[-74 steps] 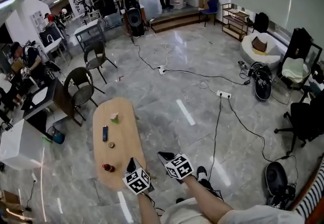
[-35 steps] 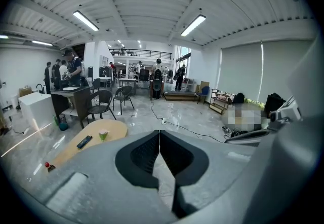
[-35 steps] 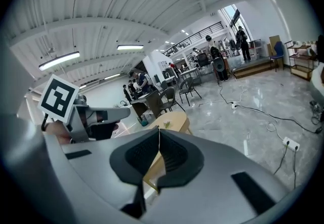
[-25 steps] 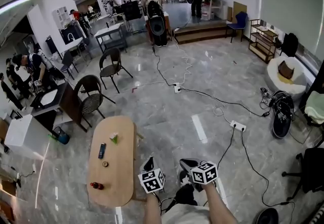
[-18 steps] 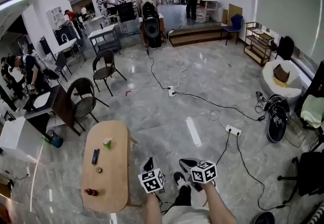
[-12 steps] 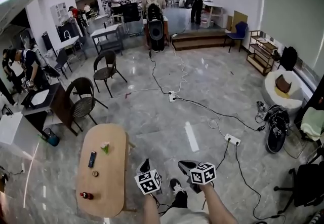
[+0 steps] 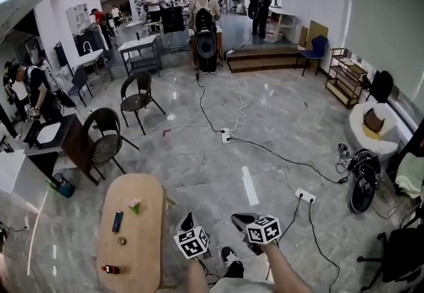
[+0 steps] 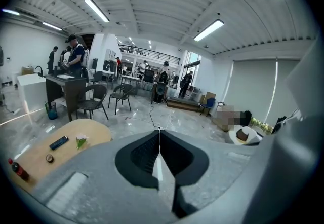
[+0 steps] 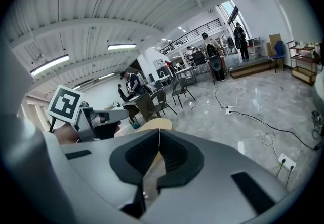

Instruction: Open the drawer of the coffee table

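Note:
The oval wooden coffee table (image 7: pixel 142 245) stands at the lower left of the head view, with a dark remote (image 7: pixel 116 221), a small green and white object (image 7: pixel 135 206), a round bit (image 7: pixel 122 240) and a red bottle (image 7: pixel 109 269) on top. No drawer front shows. My left gripper (image 7: pixel 187 221) hangs just right of the table, off it, jaws shut and empty. My right gripper (image 7: pixel 242 220) is further right over the floor, also shut and empty. The left gripper view has the table (image 8: pixel 55 147) at its left. The right gripper view shows the left gripper (image 9: pixel 96 116) and the table's end (image 9: pixel 154 125).
Two dark chairs (image 7: pixel 106 142) (image 7: pixel 139 96) and a dark desk (image 7: pixel 46 136) stand beyond the table. A blue bucket (image 7: pixel 61 185) sits at the left. Cables and a power strip (image 7: pixel 303 196) cross the marble floor at the right. People stand at the back.
The table has slid left and lower in the head view as I move along its right side. Both grippers stay shut in front of me.

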A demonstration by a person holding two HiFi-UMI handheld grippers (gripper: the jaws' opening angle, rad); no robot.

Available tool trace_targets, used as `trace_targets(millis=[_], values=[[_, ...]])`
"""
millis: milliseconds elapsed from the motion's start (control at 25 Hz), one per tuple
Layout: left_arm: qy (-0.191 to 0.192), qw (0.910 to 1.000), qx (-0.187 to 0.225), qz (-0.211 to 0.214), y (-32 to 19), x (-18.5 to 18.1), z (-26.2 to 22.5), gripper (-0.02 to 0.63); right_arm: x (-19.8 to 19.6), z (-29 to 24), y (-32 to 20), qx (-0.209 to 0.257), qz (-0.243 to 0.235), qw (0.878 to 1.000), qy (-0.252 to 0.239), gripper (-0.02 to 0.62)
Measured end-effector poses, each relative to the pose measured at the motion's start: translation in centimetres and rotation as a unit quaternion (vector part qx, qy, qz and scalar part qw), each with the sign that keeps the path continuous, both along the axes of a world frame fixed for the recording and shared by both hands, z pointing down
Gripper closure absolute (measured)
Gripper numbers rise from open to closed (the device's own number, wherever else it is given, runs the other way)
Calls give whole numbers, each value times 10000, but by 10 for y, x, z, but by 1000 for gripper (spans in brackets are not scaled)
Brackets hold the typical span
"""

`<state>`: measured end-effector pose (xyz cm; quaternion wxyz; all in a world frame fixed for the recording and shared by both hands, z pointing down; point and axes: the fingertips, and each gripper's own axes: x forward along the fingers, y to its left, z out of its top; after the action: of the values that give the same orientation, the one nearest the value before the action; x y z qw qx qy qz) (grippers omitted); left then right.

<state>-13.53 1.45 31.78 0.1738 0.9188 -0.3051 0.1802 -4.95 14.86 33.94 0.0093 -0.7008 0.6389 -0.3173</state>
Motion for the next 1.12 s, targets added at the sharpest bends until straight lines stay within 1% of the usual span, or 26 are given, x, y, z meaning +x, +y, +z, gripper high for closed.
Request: trace_targets(millis=[160,360,440,600,760,840,960,1120], values=[[0,10000,-55,-79,-15,17,2,594,17,3,-12,-45,-29,10000,-21,578],[-82,10000,31,15,-31,38,0,594,40,2,-31,24,64,9999,-129,578],[-15,10000,50,-42,-39,45,-1,594,46,5,-36,46,23,9999,-140,578],[86,9997,96,-192,-63,59,-13,594,61,3,-54,-60,-127,9999,-5,578],[191,9995,84,-243,-73,70,-19,594,72,-5,-65,15,-145,9999,-57,578],[239,9993,55,-296,-79,75,-19,594,74,-5,-73,-34,-240,9997,-13,578],[262,9988,-62,-397,-94,81,-13,594,74,1,-88,-236,-455,9986,137,578],[339,9977,-212,-548,-115,88,-3,594,78,11,-108,-368,-647,9971,169,578]])
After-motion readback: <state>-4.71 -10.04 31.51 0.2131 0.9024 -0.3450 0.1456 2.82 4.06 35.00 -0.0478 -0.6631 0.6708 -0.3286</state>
